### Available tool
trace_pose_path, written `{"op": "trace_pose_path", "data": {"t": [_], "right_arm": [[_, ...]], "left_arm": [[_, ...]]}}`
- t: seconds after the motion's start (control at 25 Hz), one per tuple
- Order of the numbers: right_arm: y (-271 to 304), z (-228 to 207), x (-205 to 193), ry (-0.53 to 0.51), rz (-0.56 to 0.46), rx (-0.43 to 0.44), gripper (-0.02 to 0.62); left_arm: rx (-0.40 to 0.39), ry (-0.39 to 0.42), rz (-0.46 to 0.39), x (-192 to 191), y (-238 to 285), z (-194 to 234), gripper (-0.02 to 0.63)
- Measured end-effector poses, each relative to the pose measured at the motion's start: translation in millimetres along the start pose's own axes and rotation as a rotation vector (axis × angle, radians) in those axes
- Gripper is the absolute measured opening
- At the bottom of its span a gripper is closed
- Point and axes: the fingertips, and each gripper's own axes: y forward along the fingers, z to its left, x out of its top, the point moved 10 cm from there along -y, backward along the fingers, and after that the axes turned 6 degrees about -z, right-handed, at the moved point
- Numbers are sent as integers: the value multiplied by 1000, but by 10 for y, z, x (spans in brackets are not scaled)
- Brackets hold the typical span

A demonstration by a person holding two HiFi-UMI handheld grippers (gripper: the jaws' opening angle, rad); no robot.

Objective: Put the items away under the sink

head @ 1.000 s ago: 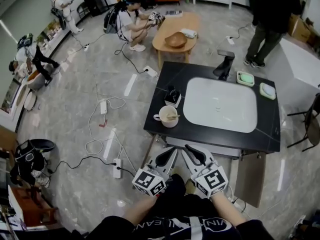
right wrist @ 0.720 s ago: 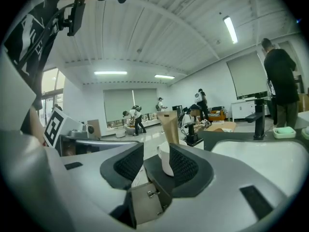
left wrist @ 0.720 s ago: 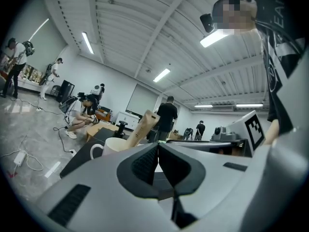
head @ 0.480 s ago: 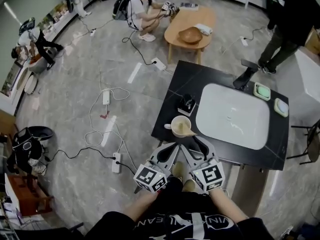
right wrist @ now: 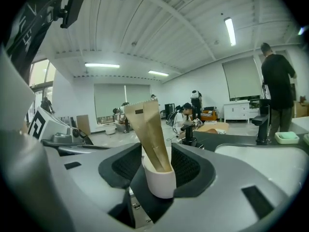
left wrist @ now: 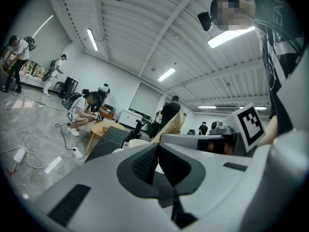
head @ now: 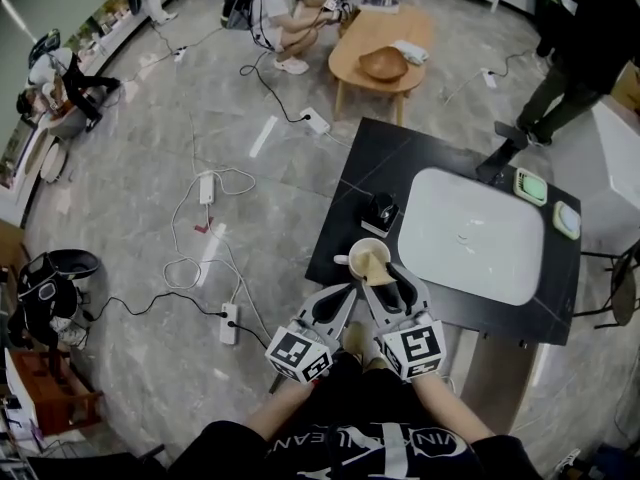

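A white mug (head: pixel 358 264) holding a brown paper packet (head: pixel 376 259) stands at the near left corner of the black counter (head: pixel 345 208). My right gripper (head: pixel 389 282) has just been opening and is open. The mug (right wrist: pixel 159 180) and its packet (right wrist: pixel 147 129) stand upright between its pads (right wrist: pixel 126 163), and I cannot tell whether they touch. My left gripper (head: pixel 343 296) is shut and empty, just left of the right one, short of the counter edge. In the left gripper view its pads (left wrist: pixel 145 162) meet. A small black object (head: pixel 381 211) sits behind the mug.
A white sink (head: pixel 470 233) fills the counter, with a black faucet (head: pixel 505 151) and two green dishes (head: pixel 528 186) behind it. Cables and power strips (head: pixel 229 323) lie on the floor to the left. Beyond are a round wooden table (head: pixel 385 53) and people.
Both grippers have moved forward to the counter's near edge. The right jaws have gone from shut to open, and the mug now stands between them. The left jaws stay shut.
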Motion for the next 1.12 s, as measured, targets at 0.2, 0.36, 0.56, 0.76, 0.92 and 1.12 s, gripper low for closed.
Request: {"op": "trace_pose_path", "data": {"t": [0.2, 0.36, 0.56, 0.76, 0.92, 1.12], "right_arm": [[33, 0, 17, -25, -18, -26, 149], [26, -16, 82, -75, -45, -35, 89], [-59, -37, 188, -106, -106, -51, 72], [-232, 4, 343, -127, -199, -45, 69], [-469, 70, 426, -131, -241, -79, 69], [-867, 132, 405, -115, -329, -155, 68]], "left_arm": [[-21, -1, 9, -22, 14, 74, 8], [-27, -5, 5, -13, 8, 109, 8], [-46, 6, 2, -39, -3, 82, 8], [-75, 22, 3, -42, 20, -19, 8], [-133, 41, 21, -47, 58, -171, 8], [-223, 54, 46, -112, 85, -458, 8]]}}
